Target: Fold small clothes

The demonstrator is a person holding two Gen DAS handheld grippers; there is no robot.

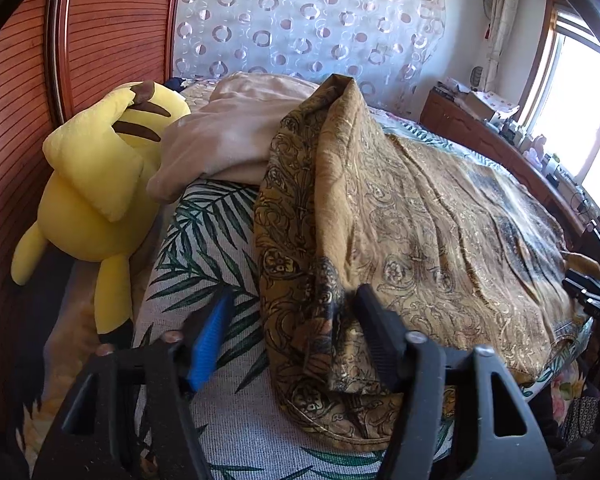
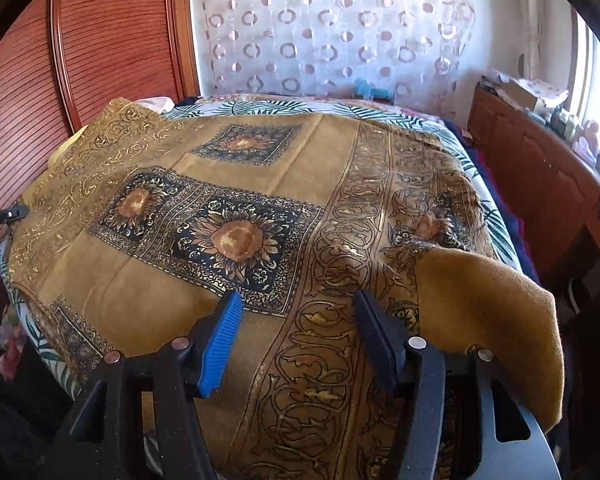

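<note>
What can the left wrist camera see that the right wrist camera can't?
Only the left wrist view shows the yellow plush toy by the wooden headboard and the beige blanket bunched beside it. It also shows the left gripper open around a raised fold of cloth.

Only the right wrist view shows the sunflower squares printed on the cloth, its turned-over plain corner, and the right gripper open above the cloth.

Both show the brown patterned cloth, the leaf-print bedsheet and the circle-pattern curtain.

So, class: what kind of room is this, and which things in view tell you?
Most likely a bedroom: a bed with a palm-leaf sheet, a yellow plush toy by it, and a folded beige blanket.
</note>
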